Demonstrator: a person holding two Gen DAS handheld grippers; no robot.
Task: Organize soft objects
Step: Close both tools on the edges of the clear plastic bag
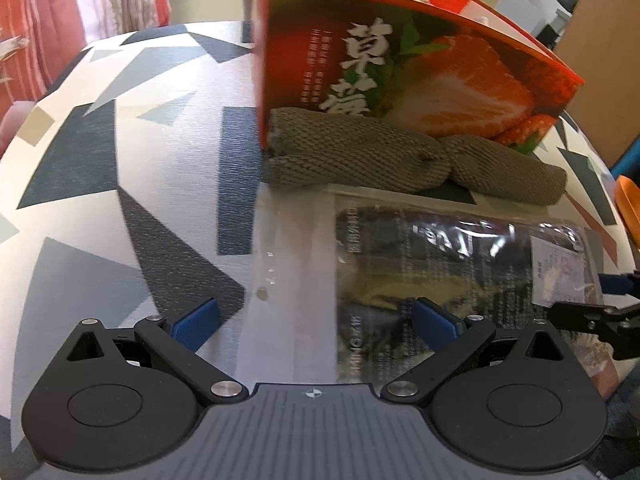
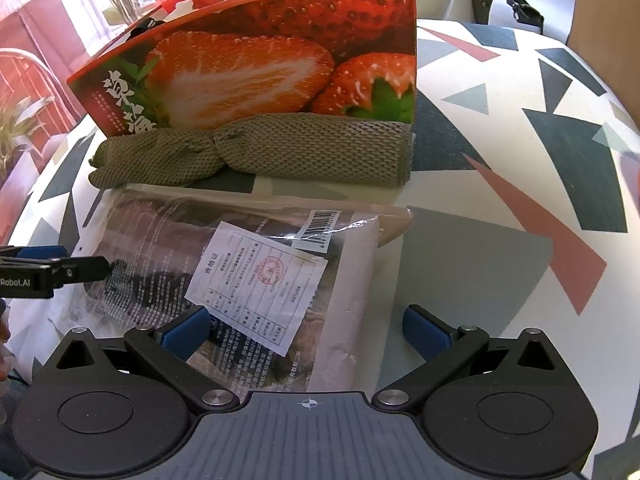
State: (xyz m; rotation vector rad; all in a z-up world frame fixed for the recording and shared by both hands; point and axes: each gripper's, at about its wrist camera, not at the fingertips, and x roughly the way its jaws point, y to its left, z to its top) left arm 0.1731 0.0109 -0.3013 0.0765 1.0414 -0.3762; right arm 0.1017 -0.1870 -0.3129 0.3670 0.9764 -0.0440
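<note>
My left gripper (image 1: 316,322) hangs low over the table, its blue-padded fingers spread wide and holding nothing. Between them lies the near edge of the clear plastic packet (image 1: 452,276), a flat sealed bag with dark folded fabric inside and a white paper slip tucked under the film. My right gripper (image 2: 310,330) is spread just as wide and also empty; its left finger pad sits over the packet (image 2: 240,280), while its right pad is over the bare tablecloth (image 2: 500,200), white with grey, dark blue and pink triangles.

Beyond the packet, the olive knitted cloth (image 2: 256,152) lies as a long rolled bundle, pinched in at its middle, stretched along the foot of the strawberry box (image 2: 260,64) and touching its printed front. The box (image 1: 400,72) stands upright with its top open, and I cannot make out what is inside. In the left wrist view the cloth (image 1: 400,160) is just beside the packet's far edge.
</note>
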